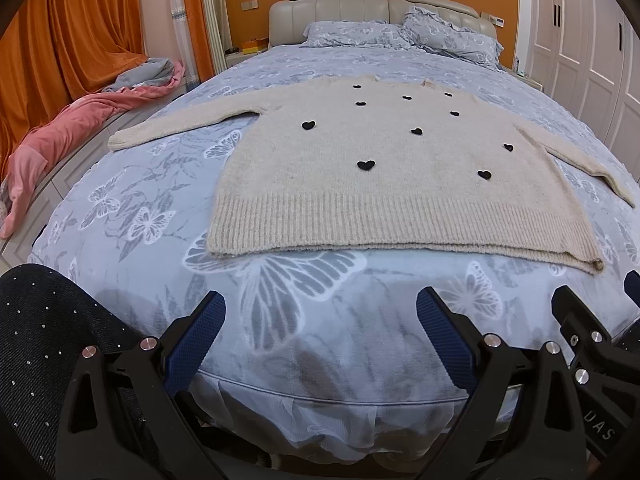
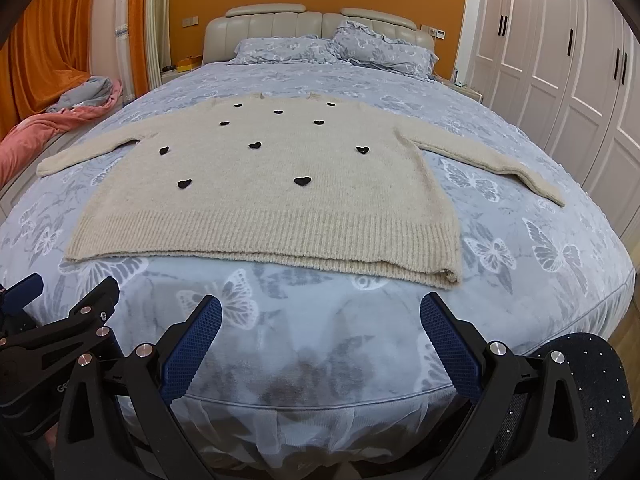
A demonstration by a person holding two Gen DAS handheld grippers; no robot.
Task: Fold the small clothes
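beige heart sweater (image 1: 384,184) flat, sleeves out

Your sweater (image 1: 384,168) lies flat on the bed (image 1: 280,312), hem toward you, pillows (image 1: 400,34) behind it, blanket (image 1: 80,120) left.

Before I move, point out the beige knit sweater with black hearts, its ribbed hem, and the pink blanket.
Beige knit sweater with black hearts (image 1: 360,140), left wrist view, mid-chest.
Ribbed hem (image 2: 260,232), right wrist view, middle of the ribbing.
Pink blanket (image 1: 60,128), left wrist view, its draped middle beside the bed.
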